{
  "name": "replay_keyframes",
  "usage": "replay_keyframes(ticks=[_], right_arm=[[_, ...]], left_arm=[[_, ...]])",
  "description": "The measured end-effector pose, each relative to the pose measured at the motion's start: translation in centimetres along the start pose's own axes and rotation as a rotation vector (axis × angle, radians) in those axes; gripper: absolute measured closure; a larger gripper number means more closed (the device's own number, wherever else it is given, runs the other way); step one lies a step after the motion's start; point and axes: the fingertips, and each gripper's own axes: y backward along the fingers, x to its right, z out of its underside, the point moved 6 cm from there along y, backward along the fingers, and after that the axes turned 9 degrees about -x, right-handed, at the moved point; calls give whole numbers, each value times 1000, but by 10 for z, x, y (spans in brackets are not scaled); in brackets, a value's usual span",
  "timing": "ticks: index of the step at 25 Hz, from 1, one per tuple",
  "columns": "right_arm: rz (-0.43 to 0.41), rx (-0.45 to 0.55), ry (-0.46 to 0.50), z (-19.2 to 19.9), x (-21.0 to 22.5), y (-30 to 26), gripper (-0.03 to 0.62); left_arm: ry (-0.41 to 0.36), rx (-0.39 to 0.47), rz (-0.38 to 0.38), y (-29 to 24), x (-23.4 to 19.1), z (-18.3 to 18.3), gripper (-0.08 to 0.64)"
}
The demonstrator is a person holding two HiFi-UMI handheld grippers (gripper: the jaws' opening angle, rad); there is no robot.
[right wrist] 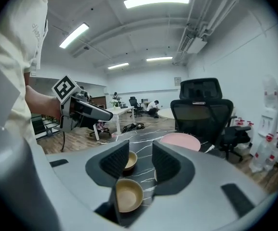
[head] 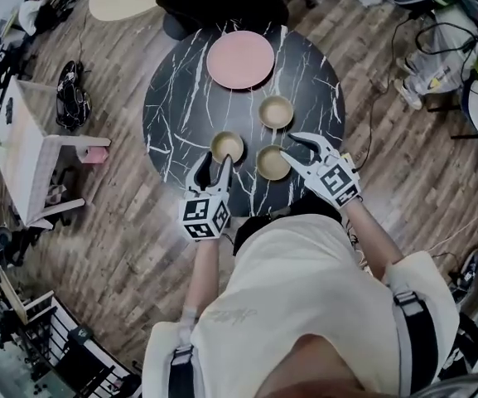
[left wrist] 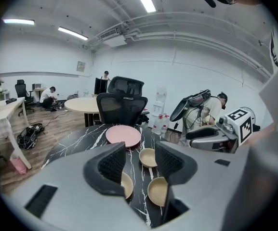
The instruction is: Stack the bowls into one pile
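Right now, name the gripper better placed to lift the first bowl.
Right, probably. The right gripper has the nearest bowl almost centred below its open fingers; the left gripper has the left bowl off-centre behind one finger.

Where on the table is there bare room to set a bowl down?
Bare: the left part of the round black marble table, bordered by the pink plate and the left tan bowl. Crowded: the near middle, three tan bowls with the left gripper and right gripper beside them.

Left bowl point(left wrist: 126, 185) approx half hidden behind a jaw; same in both gripper views.
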Motion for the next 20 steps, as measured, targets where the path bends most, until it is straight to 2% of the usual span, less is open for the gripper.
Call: replay_keyframes(ticks=[8, 16, 20], right_arm=[[-132, -44, 24, 11, 23, -29, 457], [-256, -136, 28, 45, 29, -51, 446], [-284, -167, 10, 57, 29, -54, 446]], left_arm=[[48, -26, -68, -15, 6, 4, 353], [91, -35, -130, -17, 18, 9, 353], [100, -33, -140, -13, 22, 12, 353]])
